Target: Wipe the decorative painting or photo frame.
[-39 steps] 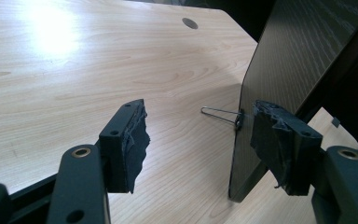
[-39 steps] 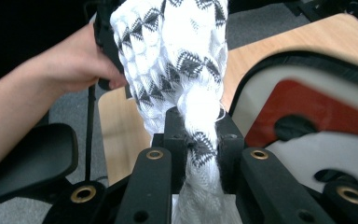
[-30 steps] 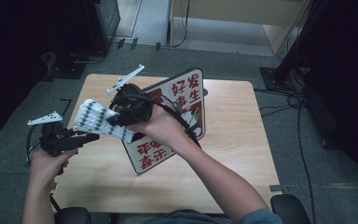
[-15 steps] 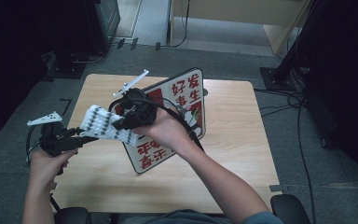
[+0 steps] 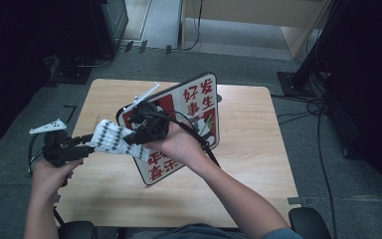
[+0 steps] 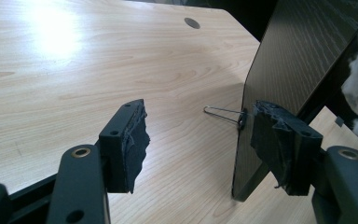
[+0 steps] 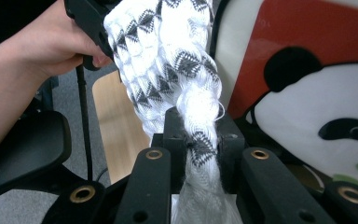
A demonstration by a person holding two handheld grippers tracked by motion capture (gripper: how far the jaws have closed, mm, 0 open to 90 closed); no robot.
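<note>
Nearest the person, the left gripper (image 5: 77,144) hovers off the table's left edge with its jaws spread wide; in the left gripper view nothing lies between its pads (image 6: 133,140), though in the high view the cloth's (image 5: 112,139) left end reaches them, and whether they pinch it I cannot tell. The cloth, white with small black triangles, hangs in the air between the two grippers above the left part of the table (image 5: 248,149). It looks light, soft and limp, so it will sag and twist wherever it is not held; a bunched end or corner is the best place to grip, and a second hold at the far end would let it be pulled flat. The right gripper (image 7: 200,144) is clamped tight on a gathered, rope-like end of the cloth. Just beyond stands a tilted board (image 5: 194,109) with a panda picture and red characters, near the table's middle. A small wire clip (image 6: 223,113) sits at its bottom edge.
</note>
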